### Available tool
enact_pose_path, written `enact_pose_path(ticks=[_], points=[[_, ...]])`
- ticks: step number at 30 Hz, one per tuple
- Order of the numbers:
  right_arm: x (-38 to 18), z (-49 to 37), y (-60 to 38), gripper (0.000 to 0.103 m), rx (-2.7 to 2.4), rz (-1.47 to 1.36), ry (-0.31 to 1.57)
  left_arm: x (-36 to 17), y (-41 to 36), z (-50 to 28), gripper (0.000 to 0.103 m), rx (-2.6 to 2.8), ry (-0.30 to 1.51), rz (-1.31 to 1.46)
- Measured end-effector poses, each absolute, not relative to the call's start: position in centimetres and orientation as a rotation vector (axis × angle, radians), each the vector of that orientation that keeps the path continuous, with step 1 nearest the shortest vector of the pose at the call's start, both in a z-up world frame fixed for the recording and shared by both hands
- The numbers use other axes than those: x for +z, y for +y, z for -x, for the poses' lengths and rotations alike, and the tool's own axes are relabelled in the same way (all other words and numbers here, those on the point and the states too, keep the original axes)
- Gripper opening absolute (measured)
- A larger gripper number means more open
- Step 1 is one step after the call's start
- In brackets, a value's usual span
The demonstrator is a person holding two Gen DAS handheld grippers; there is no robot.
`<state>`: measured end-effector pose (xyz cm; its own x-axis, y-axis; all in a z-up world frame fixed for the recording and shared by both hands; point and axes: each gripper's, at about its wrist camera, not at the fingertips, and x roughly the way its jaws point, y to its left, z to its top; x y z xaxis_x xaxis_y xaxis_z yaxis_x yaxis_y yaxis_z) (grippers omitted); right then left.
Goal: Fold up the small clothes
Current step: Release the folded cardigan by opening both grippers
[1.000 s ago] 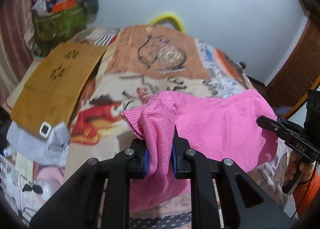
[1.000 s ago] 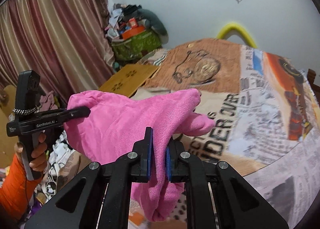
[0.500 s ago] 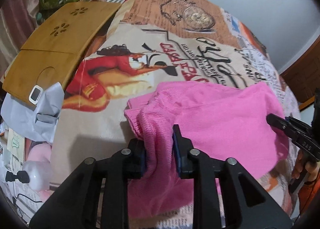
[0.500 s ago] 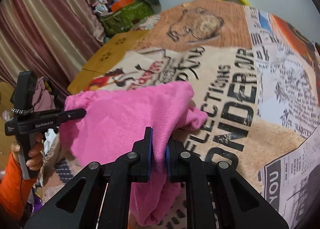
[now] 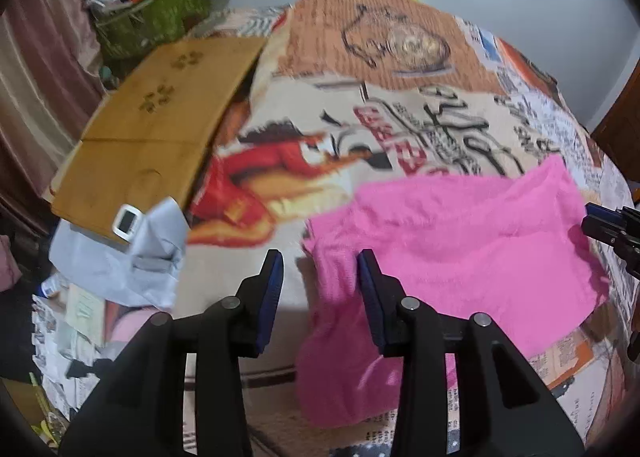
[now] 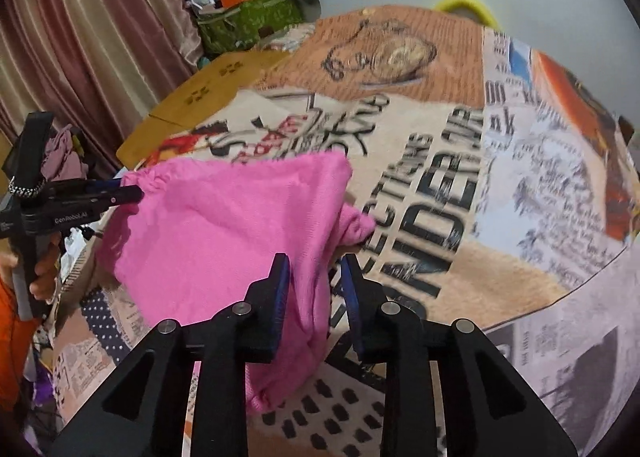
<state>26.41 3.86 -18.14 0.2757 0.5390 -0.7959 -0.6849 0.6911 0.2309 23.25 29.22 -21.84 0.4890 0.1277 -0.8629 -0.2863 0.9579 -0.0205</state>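
A pink knit garment [image 5: 460, 241] lies spread on the printed bed cover, its near edge hanging over the bed's front edge. My left gripper [image 5: 320, 289] is open; the garment's left corner lies loose by its right finger. In the right wrist view the garment [image 6: 224, 225] lies across the bed corner. My right gripper [image 6: 314, 285] is open with the garment's right edge hanging loose between its fingers. Each gripper shows in the other's view: the right one [image 5: 612, 225] at the garment's right side, the left one [image 6: 80, 197] at its left corner.
A wooden lap table [image 5: 160, 129] lies on the bed's left side with a grey cloth [image 5: 124, 257] and a small white device [image 5: 128, 221] at its near end. A green basket of clutter [image 5: 156, 17] and curtains [image 6: 80, 37] stand behind. The bed cover [image 6: 520, 197] stretches to the right.
Both grippers lowered the pink garment onto the bed and opened, letting go of it. The garment now rests flat on the cover instead of hanging between the grippers.
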Motion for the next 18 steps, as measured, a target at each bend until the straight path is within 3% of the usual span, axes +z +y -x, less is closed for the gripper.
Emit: enact_pose_path(ticks=[8, 18], points=[[-16.0, -27.9, 6.2, 0.028, 0.892, 0.122, 0.919, -19.4, 28.0, -25.1, 0.041, 0.182, 0.976, 0.216], [-20.3, -28.6, 10.0, 0.029, 0.889, 0.24, 1.007, -24.2, 28.2, -28.0, 0.043, 0.2, 1.087, 0.244]])
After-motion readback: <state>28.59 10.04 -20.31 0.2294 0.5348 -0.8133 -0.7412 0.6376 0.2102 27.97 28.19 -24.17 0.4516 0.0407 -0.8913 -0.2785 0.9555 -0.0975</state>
